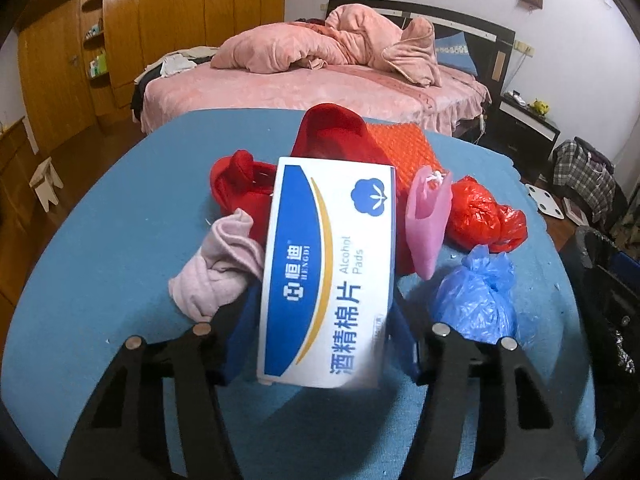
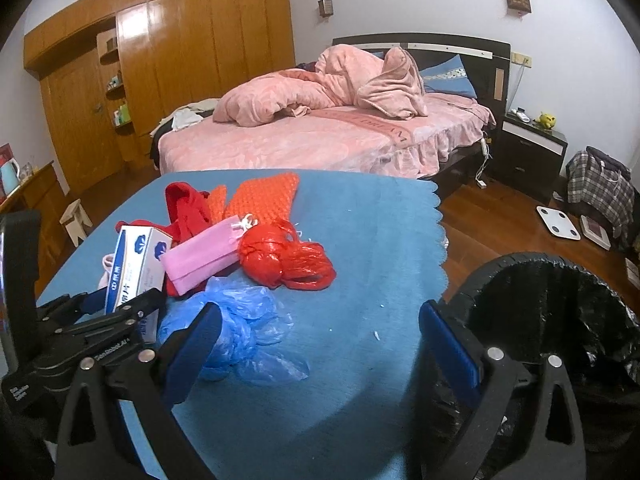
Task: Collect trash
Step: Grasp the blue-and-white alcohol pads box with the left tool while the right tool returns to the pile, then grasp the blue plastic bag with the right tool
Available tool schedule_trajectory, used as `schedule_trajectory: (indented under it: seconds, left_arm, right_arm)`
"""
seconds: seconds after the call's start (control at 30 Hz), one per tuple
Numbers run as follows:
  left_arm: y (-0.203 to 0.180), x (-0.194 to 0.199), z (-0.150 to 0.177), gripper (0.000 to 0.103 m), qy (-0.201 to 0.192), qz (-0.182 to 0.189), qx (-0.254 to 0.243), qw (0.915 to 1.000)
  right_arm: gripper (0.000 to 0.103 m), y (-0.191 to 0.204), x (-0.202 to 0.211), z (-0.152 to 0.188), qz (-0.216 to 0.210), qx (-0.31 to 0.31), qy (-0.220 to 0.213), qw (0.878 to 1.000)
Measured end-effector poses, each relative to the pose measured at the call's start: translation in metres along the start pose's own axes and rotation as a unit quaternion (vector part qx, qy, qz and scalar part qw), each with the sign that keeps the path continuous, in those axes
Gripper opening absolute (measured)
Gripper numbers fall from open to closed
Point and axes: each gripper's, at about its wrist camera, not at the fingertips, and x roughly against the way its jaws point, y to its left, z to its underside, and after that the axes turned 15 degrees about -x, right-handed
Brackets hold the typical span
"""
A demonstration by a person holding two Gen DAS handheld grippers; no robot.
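My left gripper [image 1: 324, 340] is shut on a white and blue alcohol pads box [image 1: 328, 268] and holds it above the blue table [image 1: 120, 220]; the box also shows in the right wrist view [image 2: 136, 268]. Behind it lie a pink cloth [image 1: 218, 268], red slippers [image 1: 240, 188], a pink pouch [image 1: 426, 220], a red plastic bag [image 1: 480, 216] and a blue plastic bag [image 1: 476, 296]. My right gripper [image 2: 320, 332] is open and empty over the table, its left finger beside the blue bag [image 2: 244, 332]. A black-lined trash bin [image 2: 560, 320] stands at the table's right.
An orange bubble mailer [image 2: 260, 196] lies at the table's far side. A bed with pink bedding [image 2: 320, 128], a wooden wardrobe [image 2: 180, 60], a nightstand [image 2: 532, 148], a white scale [image 2: 558, 222] and a plaid bag [image 2: 600, 184] stand beyond the table.
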Motion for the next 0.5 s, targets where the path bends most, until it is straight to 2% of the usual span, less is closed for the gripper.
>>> schedule_trajectory:
  seconds: [0.5]
  left_arm:
    - [0.014, 0.041, 0.012, 0.057, -0.029, -0.012, 0.006, 0.9995]
  right_arm:
    - [0.097, 0.013, -0.013, 0.01, -0.015, 0.004, 0.023, 1.0]
